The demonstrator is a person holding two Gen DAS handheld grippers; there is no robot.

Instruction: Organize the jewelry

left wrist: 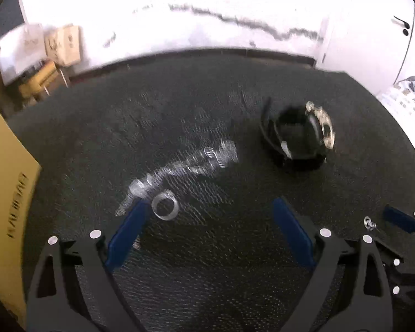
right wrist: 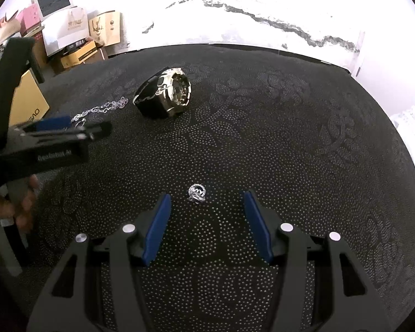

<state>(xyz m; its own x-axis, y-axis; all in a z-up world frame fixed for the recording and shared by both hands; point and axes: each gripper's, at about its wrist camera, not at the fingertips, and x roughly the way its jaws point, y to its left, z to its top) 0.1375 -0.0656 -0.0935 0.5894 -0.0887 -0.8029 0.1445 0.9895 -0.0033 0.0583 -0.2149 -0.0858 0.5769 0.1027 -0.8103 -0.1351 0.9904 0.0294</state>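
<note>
A silver chain (left wrist: 185,166) lies blurred on the black patterned cloth (left wrist: 179,105), with a silver ring (left wrist: 165,204) at its near end. My left gripper (left wrist: 210,207) is open, its left finger beside the ring. A black watch with a gold face (left wrist: 298,138) stands to the right; it also shows in the right wrist view (right wrist: 166,95), with the chain (right wrist: 102,109) to its left. My right gripper (right wrist: 206,197) is open around a small silver ring (right wrist: 197,192) on the cloth. The same ring (left wrist: 370,223) shows in the left wrist view.
A yellow cardboard box (left wrist: 5,193) stands at the table's left edge. Bags and boxes (right wrist: 77,33) are stacked beyond the far left corner. A white wall (right wrist: 262,8) is behind the table. White fabric (right wrist: 412,121) lies at the right.
</note>
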